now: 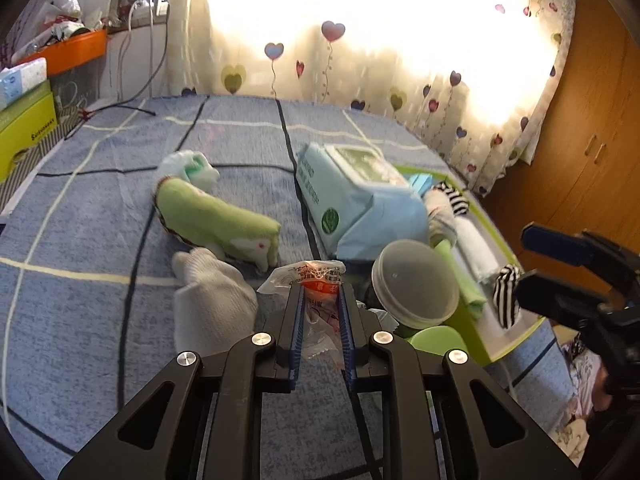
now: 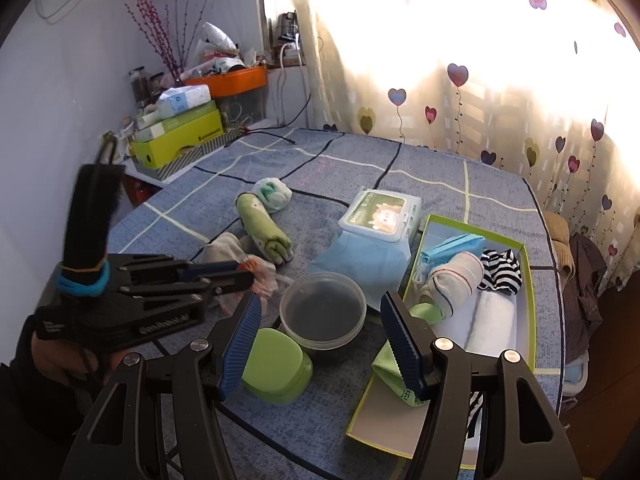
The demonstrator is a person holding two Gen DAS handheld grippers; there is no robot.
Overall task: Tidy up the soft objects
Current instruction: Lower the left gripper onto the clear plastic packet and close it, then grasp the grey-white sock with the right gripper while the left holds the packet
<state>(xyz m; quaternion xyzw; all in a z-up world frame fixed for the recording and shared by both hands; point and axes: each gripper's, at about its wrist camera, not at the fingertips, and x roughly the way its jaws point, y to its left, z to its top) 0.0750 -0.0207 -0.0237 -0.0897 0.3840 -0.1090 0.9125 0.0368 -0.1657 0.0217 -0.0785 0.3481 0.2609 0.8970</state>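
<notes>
My left gripper (image 1: 320, 296) is shut on a crinkled clear plastic packet with orange print (image 1: 316, 276), held just above the blue checked bedspread (image 1: 100, 240). In the right wrist view the same gripper (image 2: 244, 274) comes in from the left with the packet (image 2: 262, 278) at its tips. Close by lie a white sock (image 1: 212, 300), a rolled green towel (image 1: 216, 220) and a white-green bundle (image 1: 192, 168). My right gripper (image 2: 320, 308) stands open and holds nothing, over a clear round tub (image 2: 324, 316). A green-rimmed box (image 2: 528, 280) holds striped, white and blue soft items.
A wet wipes pack (image 2: 380, 216) rests on a blue cloth beside the box. A small green lidded case (image 2: 276, 364) lies near my right gripper's left finger. Stacked boxes and an orange bin (image 2: 228, 80) crowd the far left. A heart-print curtain (image 2: 480, 100) hangs behind.
</notes>
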